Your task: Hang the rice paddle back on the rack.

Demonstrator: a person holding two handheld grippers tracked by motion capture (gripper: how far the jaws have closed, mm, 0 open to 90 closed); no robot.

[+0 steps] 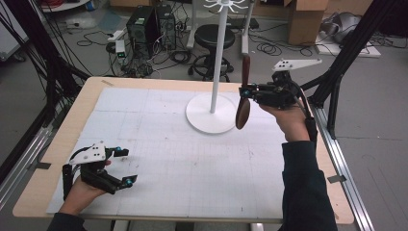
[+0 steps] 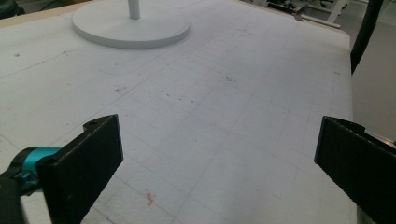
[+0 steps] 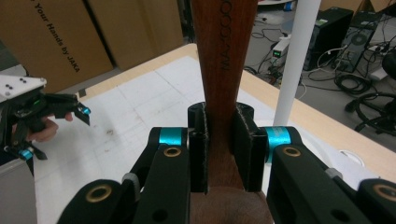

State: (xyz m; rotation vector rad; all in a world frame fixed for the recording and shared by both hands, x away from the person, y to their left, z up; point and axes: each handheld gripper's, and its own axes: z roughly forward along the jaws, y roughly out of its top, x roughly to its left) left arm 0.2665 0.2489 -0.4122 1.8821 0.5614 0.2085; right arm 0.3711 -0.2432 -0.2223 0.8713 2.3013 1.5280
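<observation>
A wooden spoon (image 1: 243, 98) hung upright in the right gripper (image 1: 246, 92), clamped by its handle above the far right part of the table (image 1: 43, 166), bowl end down and handle tip pointing up. In the right gripper view the two black jaws pressed flat against either side of the handle (image 3: 223, 70), with the bowl (image 3: 224, 210) below them. The spoon's long axis ran close to vertical, nearly parallel to the pole (image 1: 219, 53) of the white stand (image 1: 211, 115) just to its left in the high view. The hooks (image 1: 224, 6) at the pole's top sat well above the spoon's upper end, so the likely next move, hanging the spoon there, turned on lifting it higher and carrying it leftward toward the pole. The right hand (image 1: 287, 118) was plainly the nearer one to the stand. The left gripper (image 1: 126, 166) rested low over the near left corner of the white mat (image 1: 159, 159), well apart from the stand, its jaws spread wide with nothing between them; its own view looked across bare mat toward the stand's round base (image 2: 130, 29).
</observation>
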